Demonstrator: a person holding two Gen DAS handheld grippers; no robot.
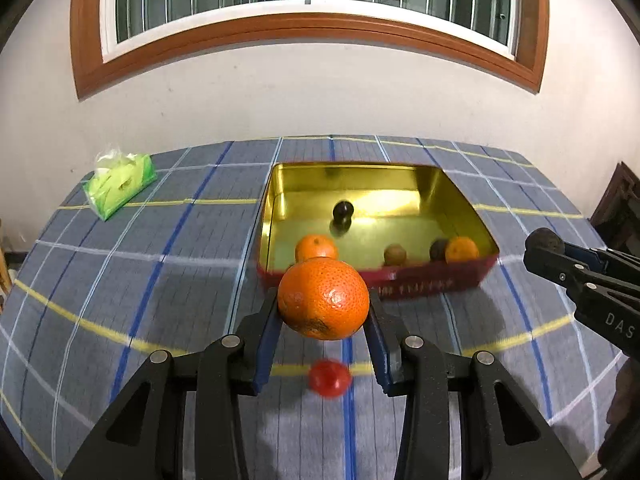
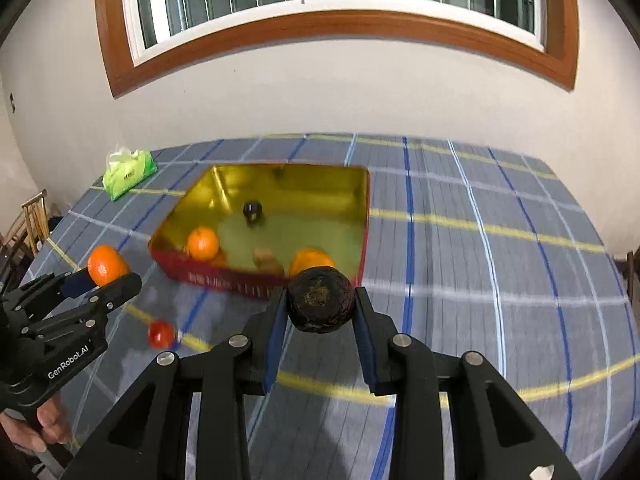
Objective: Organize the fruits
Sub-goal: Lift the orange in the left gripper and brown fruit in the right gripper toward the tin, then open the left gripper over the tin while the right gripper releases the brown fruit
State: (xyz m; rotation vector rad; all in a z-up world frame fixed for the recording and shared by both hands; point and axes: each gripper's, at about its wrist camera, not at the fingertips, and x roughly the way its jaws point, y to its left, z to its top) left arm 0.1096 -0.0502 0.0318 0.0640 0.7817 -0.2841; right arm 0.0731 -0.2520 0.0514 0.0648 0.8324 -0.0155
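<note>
My left gripper (image 1: pixel 323 304) is shut on a large orange (image 1: pixel 323 298), held above the checked tablecloth in front of the tin. My right gripper (image 2: pixel 321 304) is shut on a dark, rough round fruit (image 2: pixel 321 305), also lifted clear of the table. The left gripper (image 2: pixel 105 276) with its orange (image 2: pixel 106 265) shows at the left of the right wrist view, and the right gripper (image 1: pixel 540 246) at the right of the left wrist view. The gold-lined red tin (image 1: pixel 416 284) holds two oranges (image 1: pixel 316 247) and several small dark and brown fruits (image 1: pixel 343 211). A small red fruit (image 1: pixel 330 378) lies on the cloth.
A green tissue pack (image 1: pixel 120 182) sits at the table's far left corner. The table (image 2: pixel 500 280) stands against a white wall under a wood-framed window. A wooden chair (image 2: pixel 36 216) is at the left edge, and a person's hand (image 2: pixel 44 428) grips the left tool.
</note>
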